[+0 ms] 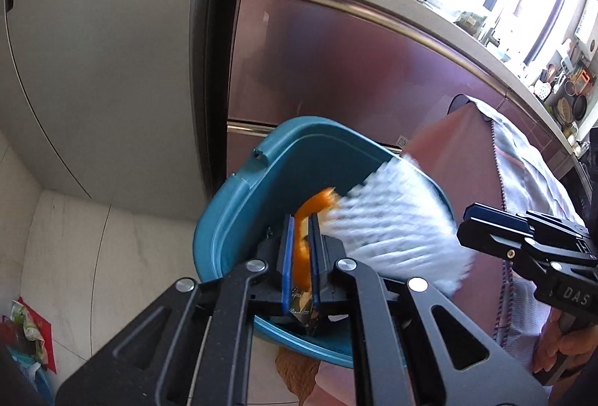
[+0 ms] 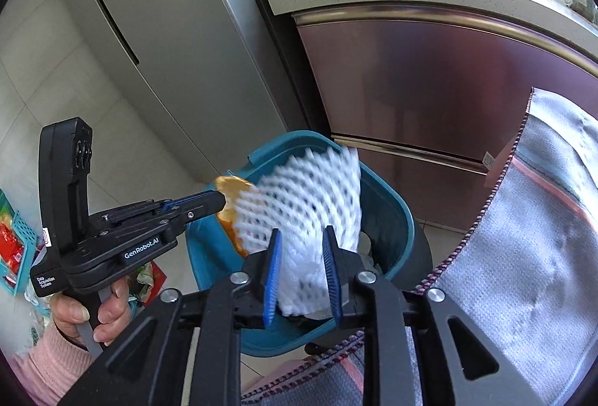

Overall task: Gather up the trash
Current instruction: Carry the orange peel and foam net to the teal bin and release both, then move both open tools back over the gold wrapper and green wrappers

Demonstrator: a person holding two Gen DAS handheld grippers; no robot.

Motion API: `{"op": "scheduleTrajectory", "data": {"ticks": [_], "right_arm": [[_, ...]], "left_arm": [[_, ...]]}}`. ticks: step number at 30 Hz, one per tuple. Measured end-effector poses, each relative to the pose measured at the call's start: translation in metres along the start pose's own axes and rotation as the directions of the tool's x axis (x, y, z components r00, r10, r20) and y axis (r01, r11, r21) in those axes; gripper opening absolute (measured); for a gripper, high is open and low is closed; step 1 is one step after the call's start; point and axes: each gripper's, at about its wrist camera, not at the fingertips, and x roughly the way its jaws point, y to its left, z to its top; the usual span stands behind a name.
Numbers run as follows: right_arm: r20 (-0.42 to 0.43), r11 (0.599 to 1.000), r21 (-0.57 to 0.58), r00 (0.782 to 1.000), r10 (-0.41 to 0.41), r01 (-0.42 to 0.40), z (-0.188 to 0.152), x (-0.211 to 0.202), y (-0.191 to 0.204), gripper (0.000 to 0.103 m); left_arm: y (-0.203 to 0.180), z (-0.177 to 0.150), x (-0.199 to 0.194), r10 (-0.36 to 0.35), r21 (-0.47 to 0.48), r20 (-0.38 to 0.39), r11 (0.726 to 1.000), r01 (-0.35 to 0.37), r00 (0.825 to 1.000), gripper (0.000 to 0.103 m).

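White foam netting (image 2: pixel 310 204) sat loose between the right tool's (image 2: pixel 303 267) parted jaws above the teal bin (image 2: pixel 396 219), ready to drop; the left tool (image 1: pixel 301 256) pinched orange peel (image 1: pixel 304 237).

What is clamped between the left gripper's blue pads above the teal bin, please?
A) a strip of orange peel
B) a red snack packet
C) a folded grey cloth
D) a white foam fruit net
A: in the left wrist view, the left gripper is shut on the strip of orange peel over the teal bin, while the white foam fruit net sits between the right gripper's pads.
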Motion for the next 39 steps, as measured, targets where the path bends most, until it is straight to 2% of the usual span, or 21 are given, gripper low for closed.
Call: {"op": "scheduleTrajectory", "data": {"ticks": [4, 11, 13, 22, 30, 39], "right_arm": [[0.013, 1.0, -0.009, 1.0, -0.003, 0.003, -0.001, -0.003, 0.001, 0.029], [0.03, 1.0, -0.002, 1.0, 0.002, -0.002, -0.011, -0.017, -0.003, 0.03], [0.04, 1.0, -0.011, 0.999, 0.0, 0.0, -0.016, -0.025, -0.003, 0.03], [0.124, 0.999, -0.035, 0.992, -0.016, 0.021, -0.048, -0.082, -0.005, 0.035], [0.223, 0.998, -0.017, 0.973, -0.054, 0.059, -0.08, -0.147, -0.016, 0.042], [0.291, 0.975, 0.123, 0.932, -0.214, 0.185, -0.136, -0.215, -0.06, 0.043]], "left_arm": [[-0.002, -0.003, 0.009, 0.012, 0.009, -0.008, 1.0, -0.012, 1.0, 0.015], [-0.015, -0.011, 0.0, -0.019, 0.05, 0.015, 0.999, 0.018, 1.0, 0.016], [-0.022, -0.013, -0.007, -0.037, 0.069, 0.031, 0.997, 0.035, 0.999, 0.021], [-0.065, -0.022, -0.047, -0.136, 0.176, 0.106, 0.978, 0.116, 0.985, 0.025], [-0.125, -0.038, -0.079, -0.264, 0.315, 0.132, 0.925, 0.213, 0.955, 0.031], [-0.2, -0.066, -0.091, -0.392, 0.439, 0.081, 0.839, 0.32, 0.916, 0.034]]}}
